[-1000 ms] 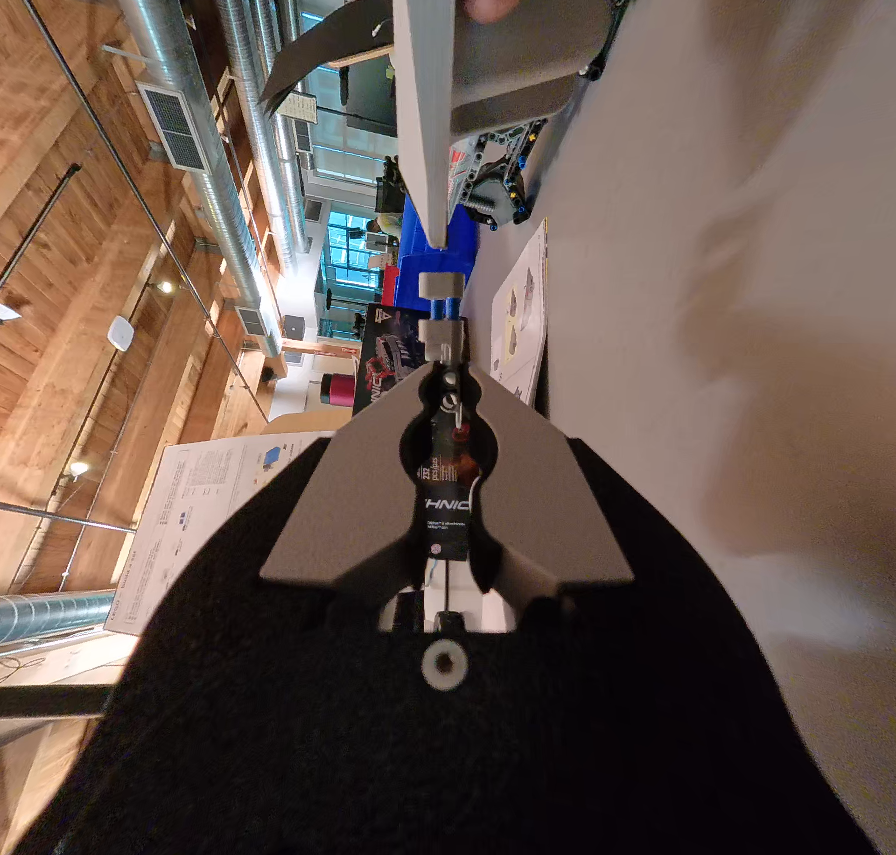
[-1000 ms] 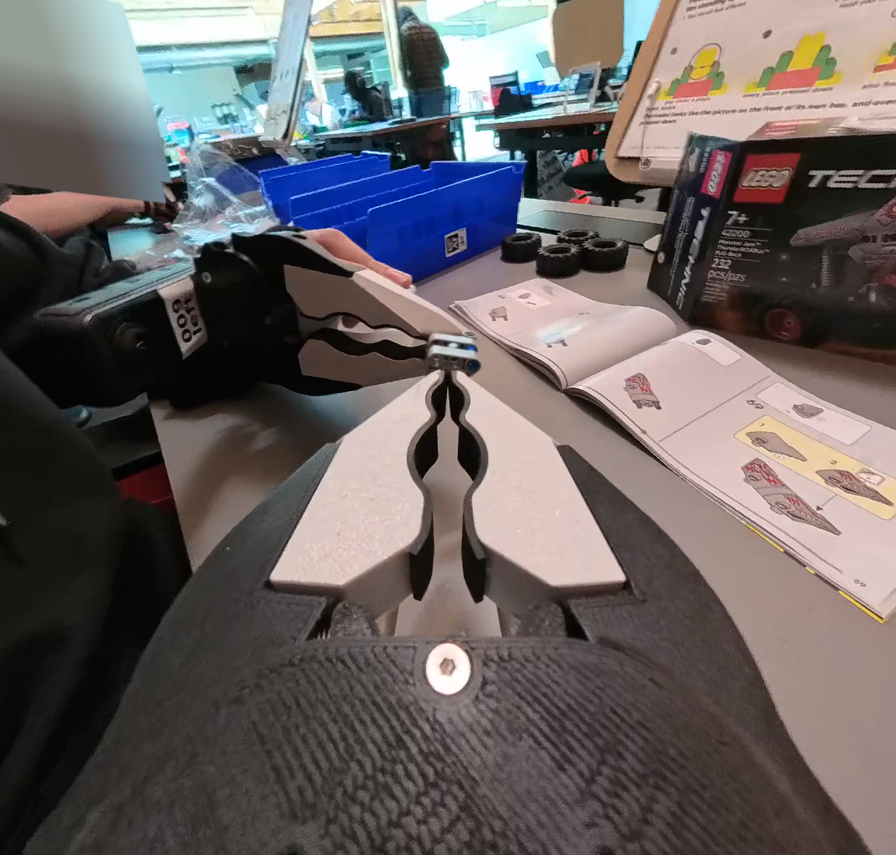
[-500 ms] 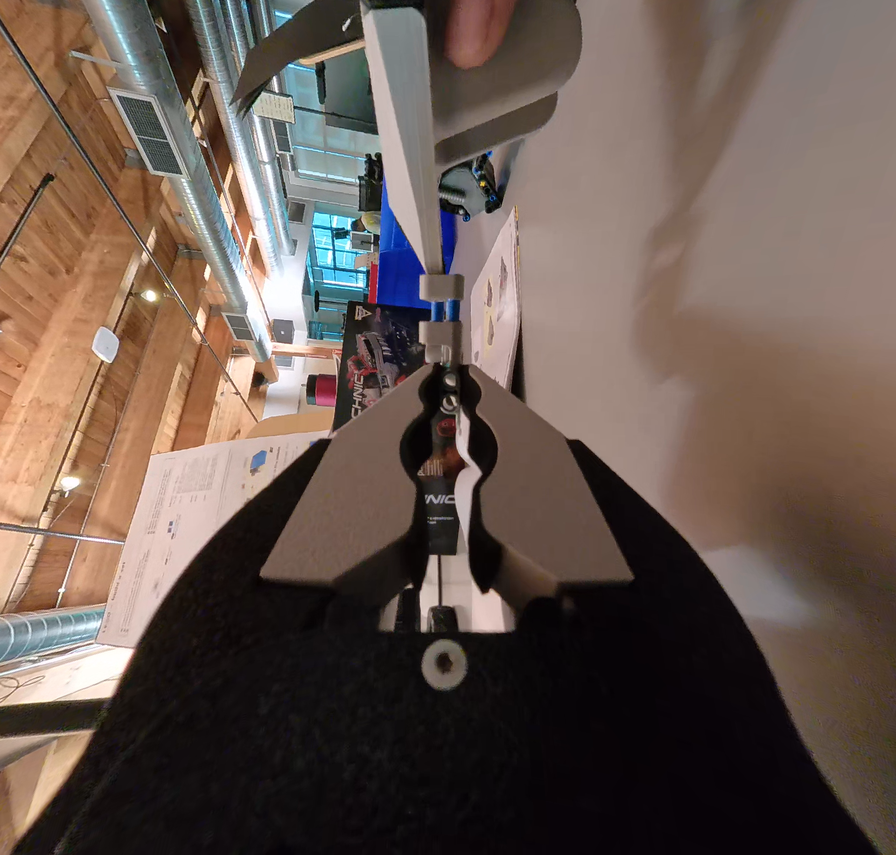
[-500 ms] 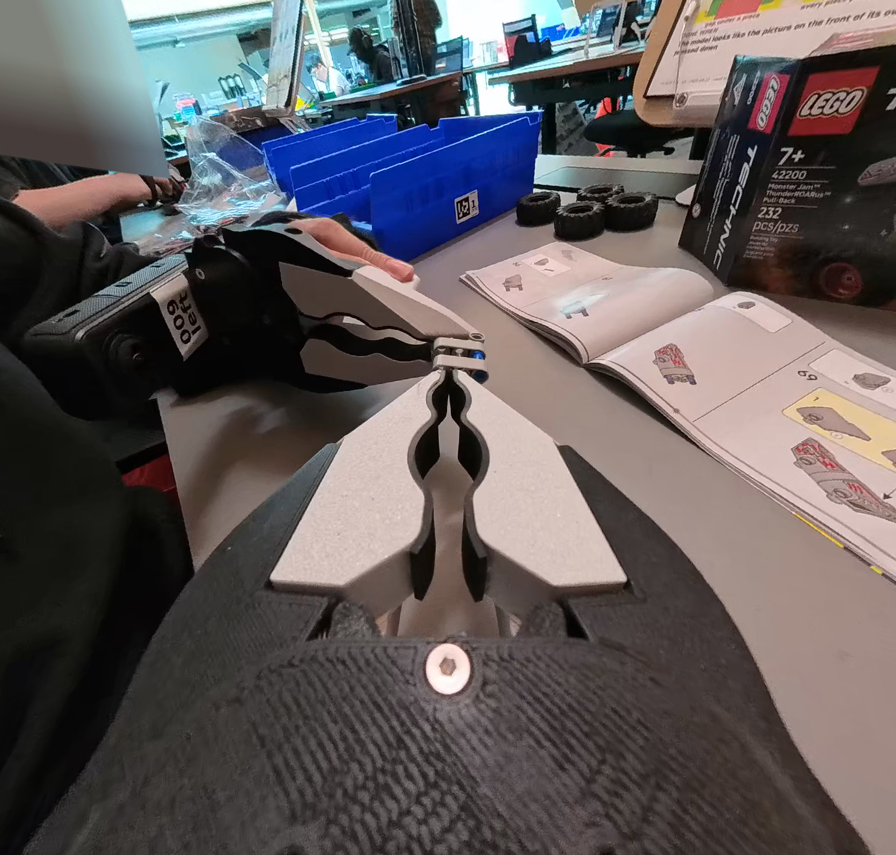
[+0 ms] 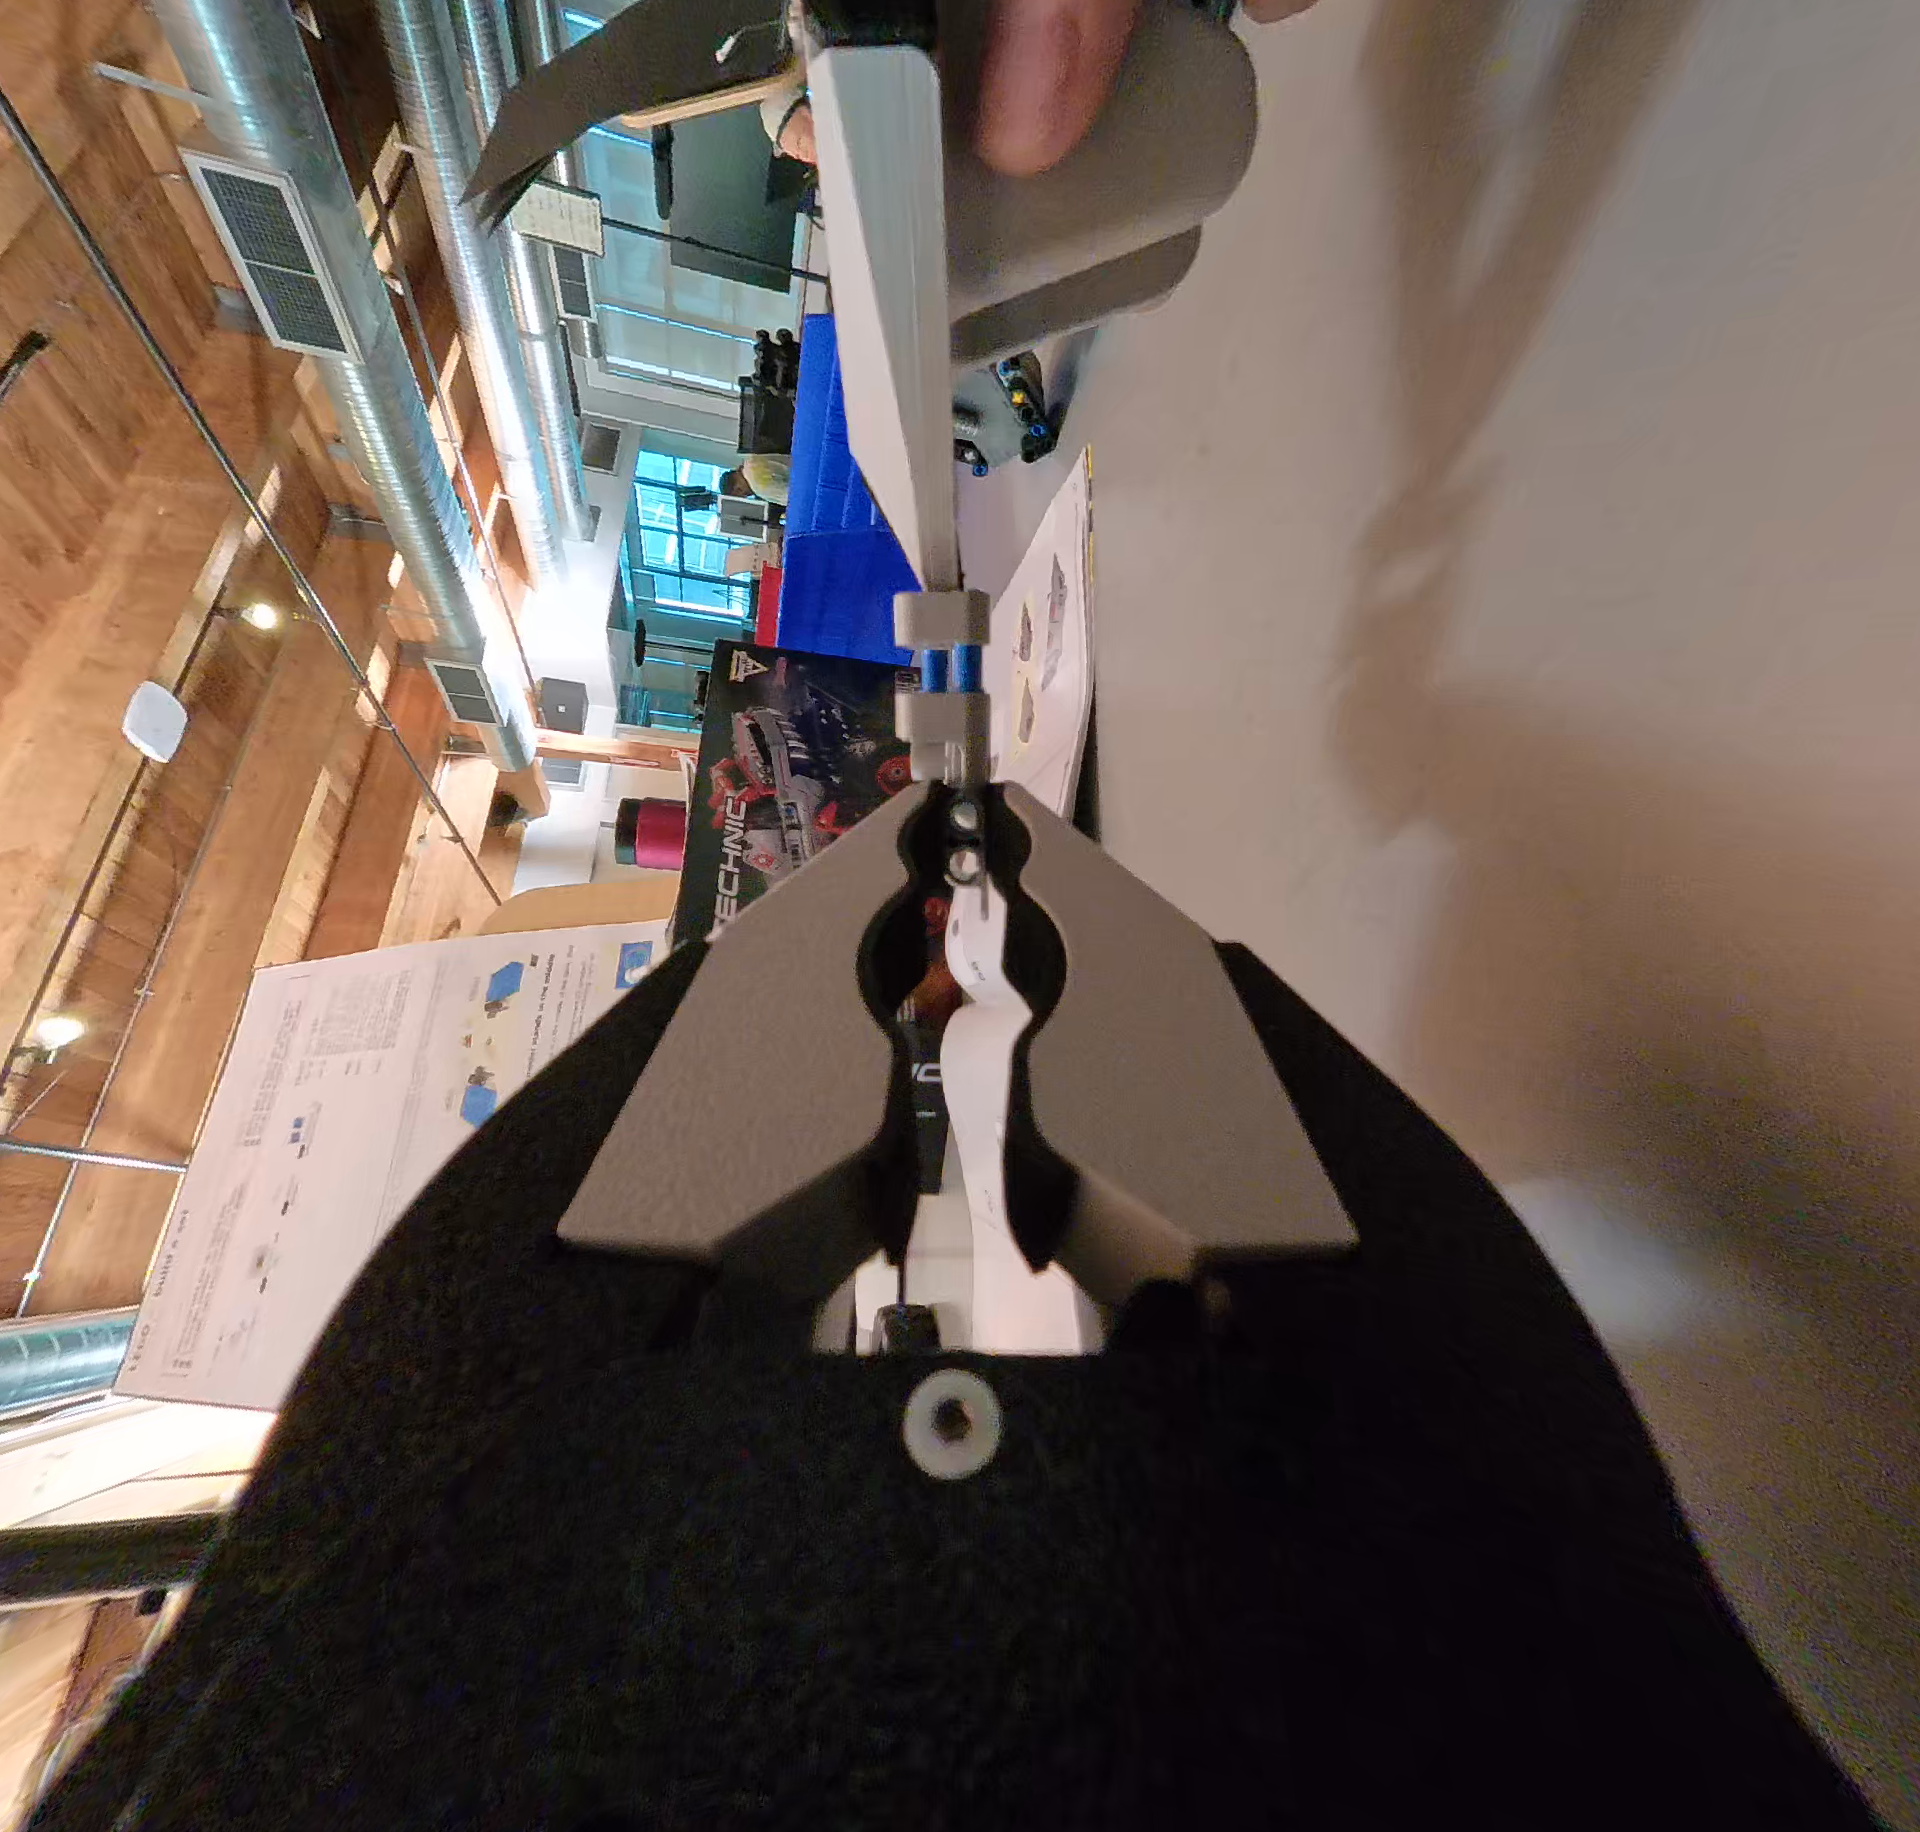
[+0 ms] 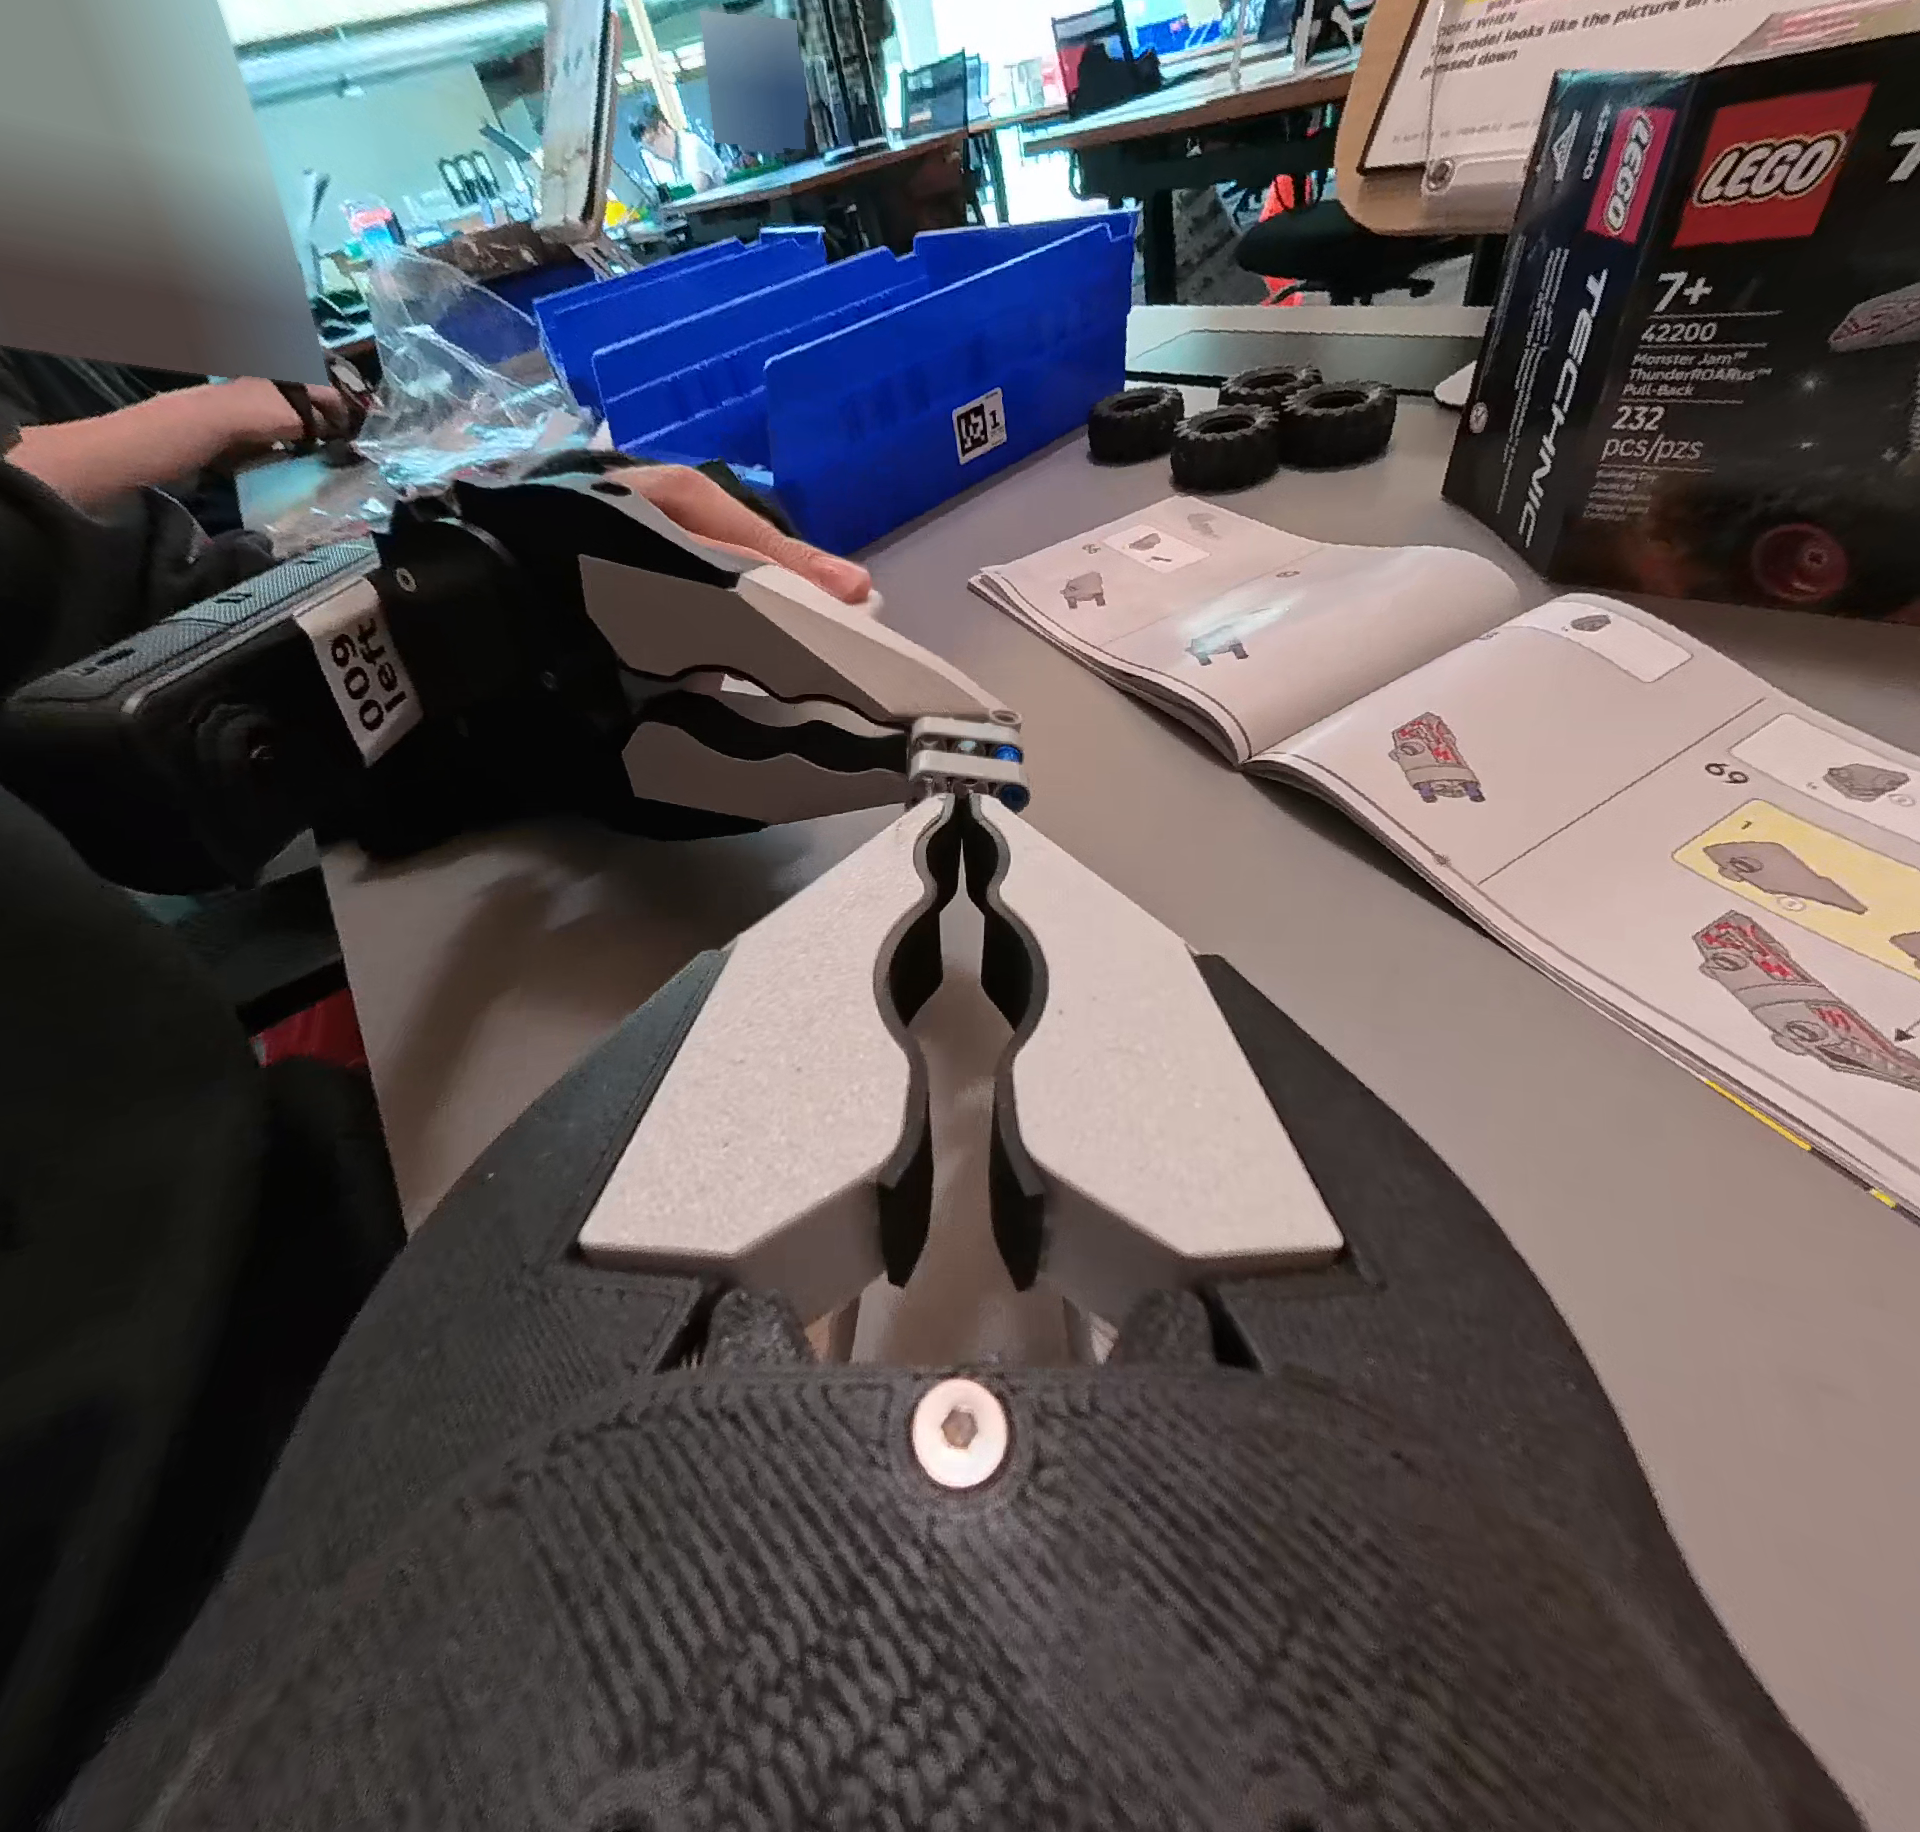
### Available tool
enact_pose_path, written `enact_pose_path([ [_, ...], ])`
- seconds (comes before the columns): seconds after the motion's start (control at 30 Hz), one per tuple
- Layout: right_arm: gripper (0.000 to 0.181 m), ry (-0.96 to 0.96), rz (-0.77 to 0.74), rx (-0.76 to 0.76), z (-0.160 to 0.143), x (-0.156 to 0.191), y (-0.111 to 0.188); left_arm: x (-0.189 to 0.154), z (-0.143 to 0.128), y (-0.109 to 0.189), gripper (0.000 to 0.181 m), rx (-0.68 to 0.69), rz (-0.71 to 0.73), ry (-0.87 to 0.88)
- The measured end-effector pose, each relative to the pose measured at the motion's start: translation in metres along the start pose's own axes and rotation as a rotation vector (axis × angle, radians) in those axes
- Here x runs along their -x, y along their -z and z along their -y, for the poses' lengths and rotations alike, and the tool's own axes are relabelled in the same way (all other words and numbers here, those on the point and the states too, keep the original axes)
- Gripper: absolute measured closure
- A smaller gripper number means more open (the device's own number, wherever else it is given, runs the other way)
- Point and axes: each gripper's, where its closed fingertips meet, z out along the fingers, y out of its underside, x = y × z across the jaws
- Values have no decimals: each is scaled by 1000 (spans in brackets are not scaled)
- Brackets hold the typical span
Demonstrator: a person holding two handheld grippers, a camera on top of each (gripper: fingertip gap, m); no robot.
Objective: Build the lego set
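Note:
Two small grey lego beams joined by blue pins (image 5: pixel 951 670) are held in the air between my grippers, above the grey table (image 6: pixel 1351 1107). My left gripper (image 5: pixel 958 795) is shut on the near grey beam (image 5: pixel 943 724). My right gripper (image 5: pixel 940 577) comes in from the top of the left wrist view, shut on the far grey beam (image 5: pixel 940 619). In the right wrist view, my right gripper (image 6: pixel 954 808) is shut under the grey beams (image 6: pixel 961 748), and my left gripper (image 6: pixel 906 743) reaches them from the left. A gap showing the pins remains between the beams.
An open instruction booklet (image 6: pixel 1351 691) lies to the right, with the lego box (image 6: pixel 1714 328) and several black tyres (image 6: pixel 1247 421) behind it. Blue bins (image 6: pixel 883 369) and a clear plastic bag (image 6: pixel 447 369) stand at the back. A part-built model (image 5: pixel 1003 411) sits on the table. Less than 4 cm separates the two grippers' tips.
Both grippers have stayed shut on the beams and shifted a little together, so the background has slid. The gap between the two grey beams looks about the same.

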Motion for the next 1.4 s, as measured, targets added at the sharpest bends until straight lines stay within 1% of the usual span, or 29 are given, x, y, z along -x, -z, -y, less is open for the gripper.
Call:
enact_pose_path([
  [0.23,181,-24,7,8,-1,-2,-1,-2,-1,-1,178,7,-4,5],
  [0.33,181,-50,10,-27,4,-5,2,3,-1,-4,177,-4,1,40],
  [0.37,175,-67,-1,-57,7,-8,5,8,-1,-3,177,-21,18,56],
  [0.4,164,-78,-10,-90,11,-11,8,11,0,-1,177,-48,21,76],
  [0.43,155,-74,14,-122,16,-9,11,11,4,2,177,-97,0,103],
  [0.5,144,-72,61,-122,16,-3,11,11,15,7,177,-198,-52,218],
  [0.53,142,-75,114,-107,14,3,9,14,20,9,177,-247,-69,284],
  [0.57,151,-78,183,-87,12,12,9,19,26,13,177,-307,-77,330],
  [0.6,153,-86,232,-74,11,17,8,24,32,18,177,-366,-68,342],
  [0.63,143,-95,274,-78,12,22,7,27,36,23,177,-401,-55,313],
  [0.67,138,-103,331,-97,15,30,8,27,39,25,177,-414,-48,253],
  [0.7,145,-110,389,-106,16,37,9,25,42,28,177,-422,-40,192],
  [0.77,149,-122,506,-94,15,53,11,23,50,32,177,-453,-18,126],
  [0.8,148,-127,533,-92,15,57,12,24,53,34,177,-462,-8,118],
  [0.87,143,-144,574,-125,19,61,16,27,56,36,177,-475,9,114],
  [0.93,132,-217,627,-167,24,63,20,30,55,36,177,-468,45,93],
  [0.97,135,-261,632,-178,26,61,20,30,55,36,177,-462,59,84],
  [1.0,146,-287,622,-195,28,57,18,31,55,36,177,-462,69,77],
  [1.13,146,-287,636,-270,36,57,19,37,57,38,177,-465,106,88],
  [1.2,146,-317,645,-311,40,56,18,41,55,39,178,-465,131,92],
  [1.3,145,-361,690,-372,46,59,20,46,57,43,178,-466,185,41],
  [1.4,142,-360,690,-386,48,59,20,49,58,44,178,-458,206,3],
])
